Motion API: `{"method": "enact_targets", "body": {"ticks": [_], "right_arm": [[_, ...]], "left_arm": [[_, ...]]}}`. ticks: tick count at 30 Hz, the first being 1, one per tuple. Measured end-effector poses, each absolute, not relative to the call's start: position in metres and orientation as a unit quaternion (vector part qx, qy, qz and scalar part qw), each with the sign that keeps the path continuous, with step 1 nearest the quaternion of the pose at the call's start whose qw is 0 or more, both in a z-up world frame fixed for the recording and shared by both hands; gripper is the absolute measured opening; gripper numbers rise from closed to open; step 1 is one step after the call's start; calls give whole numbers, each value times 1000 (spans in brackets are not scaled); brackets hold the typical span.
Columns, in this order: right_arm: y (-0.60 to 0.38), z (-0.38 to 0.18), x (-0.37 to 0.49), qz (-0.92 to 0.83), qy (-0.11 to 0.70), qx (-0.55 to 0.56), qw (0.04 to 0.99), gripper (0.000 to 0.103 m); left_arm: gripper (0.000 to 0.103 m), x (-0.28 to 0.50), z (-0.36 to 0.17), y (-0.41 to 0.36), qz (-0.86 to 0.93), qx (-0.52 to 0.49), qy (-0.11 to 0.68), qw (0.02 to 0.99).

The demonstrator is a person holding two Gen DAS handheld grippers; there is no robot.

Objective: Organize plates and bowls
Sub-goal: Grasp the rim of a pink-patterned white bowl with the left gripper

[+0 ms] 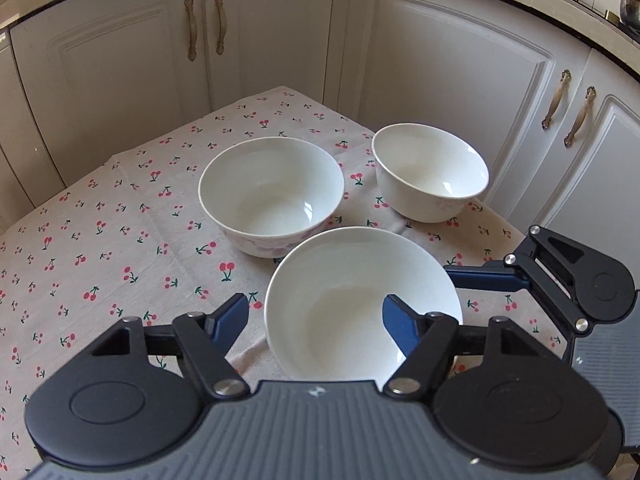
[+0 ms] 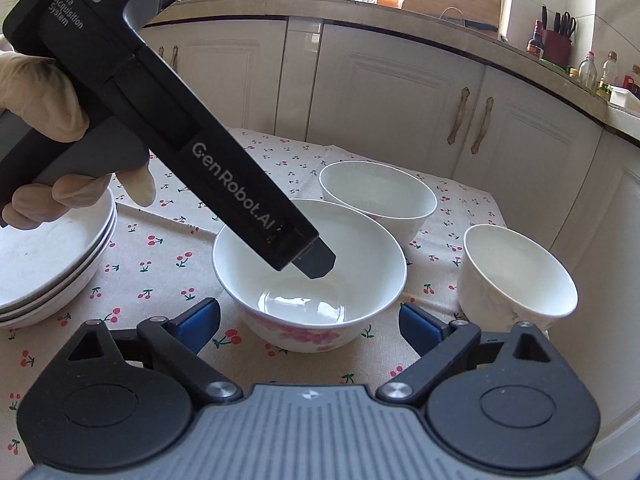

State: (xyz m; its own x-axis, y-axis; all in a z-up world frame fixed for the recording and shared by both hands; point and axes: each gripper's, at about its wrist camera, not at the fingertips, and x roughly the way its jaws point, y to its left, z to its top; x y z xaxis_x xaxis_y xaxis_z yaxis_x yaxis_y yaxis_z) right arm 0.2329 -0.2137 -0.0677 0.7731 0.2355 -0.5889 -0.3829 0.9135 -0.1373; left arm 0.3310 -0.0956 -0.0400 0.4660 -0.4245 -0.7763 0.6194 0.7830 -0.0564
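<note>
Three white bowls and a stack of three white plates (image 2: 48, 264) sit on a cherry-print tablecloth (image 1: 120, 216) before cream kitchen cabinets (image 1: 440, 60). All three bowls are empty, and nothing shows on the top plate, which a gloved hand (image 2: 44, 96) partly covers. The nearest bowl (image 2: 308, 276), flared and printed with pink flowers on its outer wall, stands at the near middle of the cloth; a second wide bowl (image 1: 272, 192), faintly pink-patterned outside, stands behind it, and a taller plain bowl (image 1: 430, 172) stands to the right, near the cloth's right edge, apart from the others. The plates lie to the left of the bowls in the right wrist view. The left gripper (image 1: 314, 322) is spread wide and holds nothing: one blue finger pad reaches inside the nearest bowl's rim, the other hangs outside it to the left. The right gripper (image 2: 310, 322) is also wide open and empty-handed, its blue pads either side of the same bowl's flowered wall, whether touching cannot be told. The gloved hand grips the left tool's black handle, lettered "GenRobot.AI".
</note>
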Motion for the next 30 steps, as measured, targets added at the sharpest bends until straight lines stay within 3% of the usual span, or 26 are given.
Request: {"method": "enact_targets", "body": {"ticks": [4, 30], "right_arm": [[-215, -67, 237, 169, 292, -122, 934, 90], [-220, -32, 191, 182, 276, -133, 935, 89]], "left_arm": [[66, 335, -42, -97, -315, 115, 419, 844], [65, 280, -15, -100, -333, 109, 398, 848]]}}
